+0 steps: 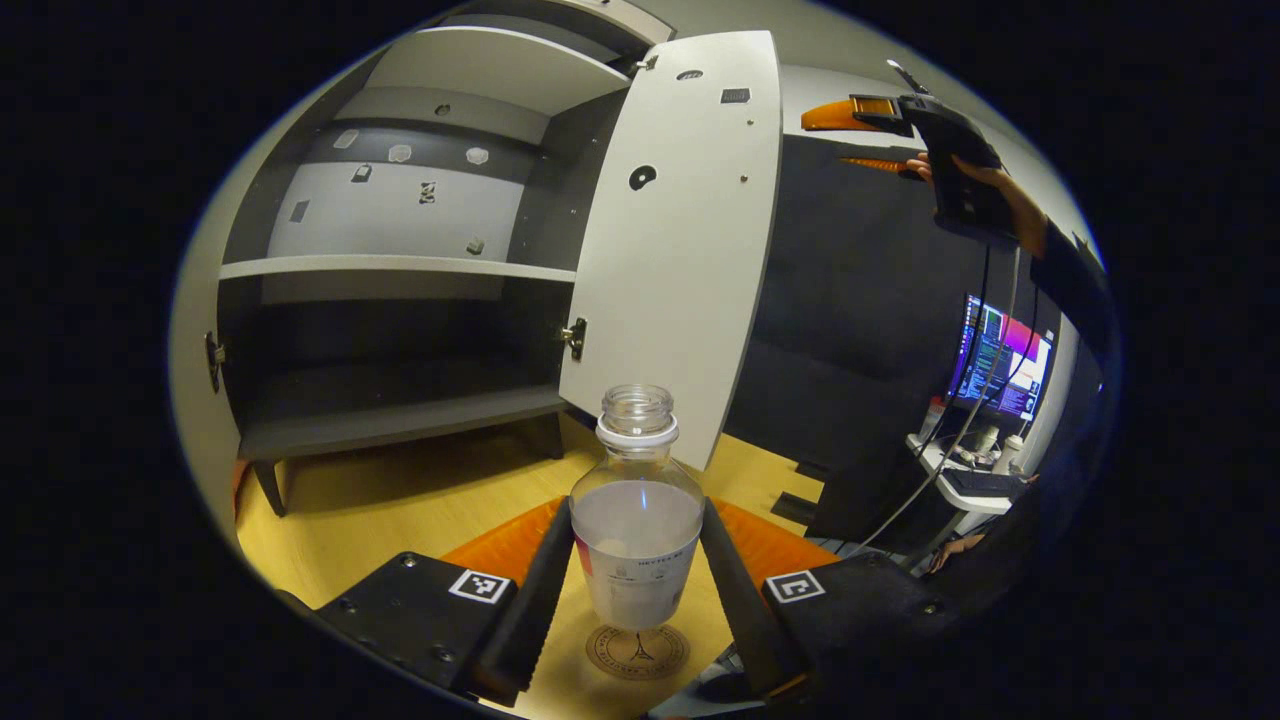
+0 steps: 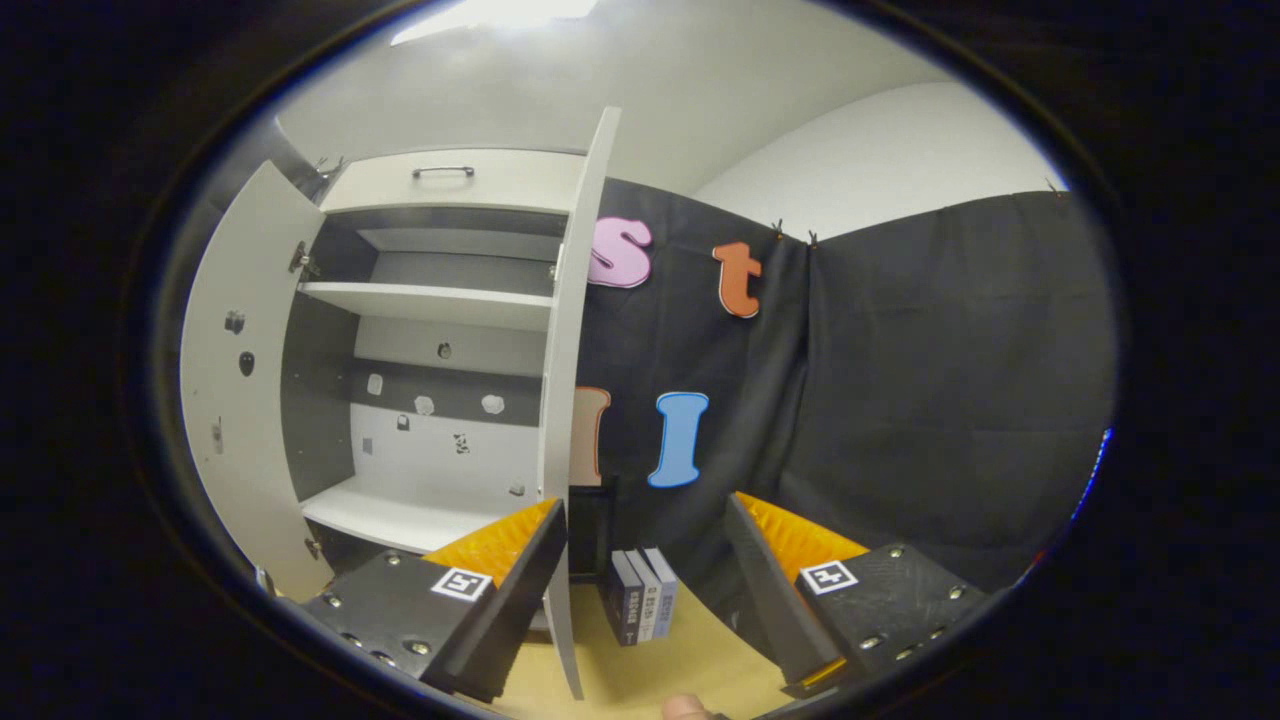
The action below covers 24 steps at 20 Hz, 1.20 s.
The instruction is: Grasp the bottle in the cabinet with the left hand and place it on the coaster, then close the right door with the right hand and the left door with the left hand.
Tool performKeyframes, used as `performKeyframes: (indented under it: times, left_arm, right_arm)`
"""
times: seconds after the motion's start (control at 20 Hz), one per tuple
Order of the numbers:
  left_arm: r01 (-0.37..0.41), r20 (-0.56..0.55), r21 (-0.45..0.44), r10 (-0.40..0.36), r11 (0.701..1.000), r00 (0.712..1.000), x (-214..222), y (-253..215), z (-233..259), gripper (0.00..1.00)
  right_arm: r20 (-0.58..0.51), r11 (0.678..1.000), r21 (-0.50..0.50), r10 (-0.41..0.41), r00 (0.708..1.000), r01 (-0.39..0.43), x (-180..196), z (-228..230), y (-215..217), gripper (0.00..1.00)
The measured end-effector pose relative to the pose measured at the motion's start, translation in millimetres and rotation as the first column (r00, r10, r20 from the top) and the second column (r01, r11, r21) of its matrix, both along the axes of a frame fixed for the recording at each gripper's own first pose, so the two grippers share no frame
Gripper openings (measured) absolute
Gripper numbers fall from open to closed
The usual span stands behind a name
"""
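Observation:
A clear, uncapped bottle (image 1: 637,520) with a pale label stands between the fingers of my left gripper (image 1: 637,505), which is shut on its sides. Its base sits at a round brown coaster (image 1: 637,652) on the wooden table; I cannot tell whether it touches. Behind it the cabinet (image 1: 400,268) stands with both doors swung out, the right door (image 1: 680,250) just beyond the bottle. My right gripper (image 2: 645,505) is open and holds nothing, with the right door's edge (image 2: 562,350) just left of it. In the left gripper view it hangs high by that door (image 1: 835,140), held by a hand.
The left door (image 2: 240,400) stands wide open. A few upright books (image 2: 640,600) stand on the table (image 1: 400,500) by the right door's foot. A lit monitor (image 1: 1000,360) and a small cluttered desk stand at the far right. Cables hang from the raised hand.

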<state>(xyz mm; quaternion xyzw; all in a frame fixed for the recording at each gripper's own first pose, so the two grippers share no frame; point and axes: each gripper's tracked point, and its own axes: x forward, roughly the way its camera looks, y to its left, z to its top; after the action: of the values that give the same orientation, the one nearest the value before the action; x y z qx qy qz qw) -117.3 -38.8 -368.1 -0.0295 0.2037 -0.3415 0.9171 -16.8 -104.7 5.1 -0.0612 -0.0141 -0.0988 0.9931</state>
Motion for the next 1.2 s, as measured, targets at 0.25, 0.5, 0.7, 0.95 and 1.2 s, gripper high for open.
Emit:
performKeyframes:
  times: [0.25,0.5,0.7,0.95,1.2]
  left_arm:
    - [-0.018,-0.073,0.014,0.019,1.000,0.997,-11.4,1.9,-40.2,0.78]
    - [-0.034,-0.103,0.045,0.038,0.998,0.994,-18.3,1.3,-66.1,0.78]
    - [-0.047,-0.089,0.060,0.052,0.997,0.995,-21.1,-2.2,-69.0,0.79]
    - [-0.054,-0.100,0.068,0.061,0.996,0.993,-22.2,-6.0,-68.5,0.80]
    - [-0.047,-0.133,0.081,0.057,0.996,0.989,-26.7,-9.1,-68.9,0.82]
  right_arm:
    - [-0.020,1.000,-0.002,0.003,1.000,-0.003,1.9,-3.5,2.4,0.96]
    - [-0.036,1.000,0.003,0.011,0.999,-0.011,5.1,-6.8,5.1,0.96]
    - [-0.047,1.000,-0.004,0.006,0.999,-0.007,6.8,-9.2,1.5,0.96]
    - [-0.052,1.000,-0.004,0.010,0.999,-0.010,9.7,-13.1,0.1,0.96]
    - [-0.058,1.000,-0.003,0.015,0.998,-0.015,13.4,-16.8,-0.1,0.97]
